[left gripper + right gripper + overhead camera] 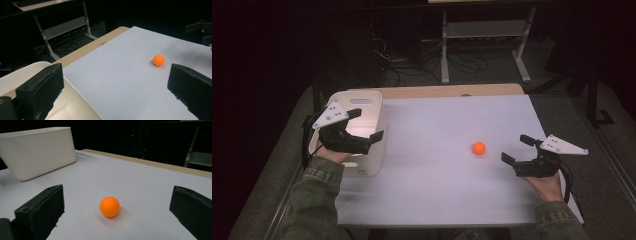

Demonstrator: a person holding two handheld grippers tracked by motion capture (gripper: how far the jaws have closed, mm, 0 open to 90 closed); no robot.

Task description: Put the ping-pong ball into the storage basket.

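Orange ball (479, 148) lying free on the white table (437, 190), right of centre, with both grippers spread wide.

The right gripper (518, 149) sits low near the table's right edge, its jaws far apart and pointing left at the ball, which lies just beyond their tips, untouched. Over on the left, the left gripper (365, 124) hangs above the white bin (371, 100), jaws likewise wide and holding nothing; the ball is well apart from it, across the bare tabletop.
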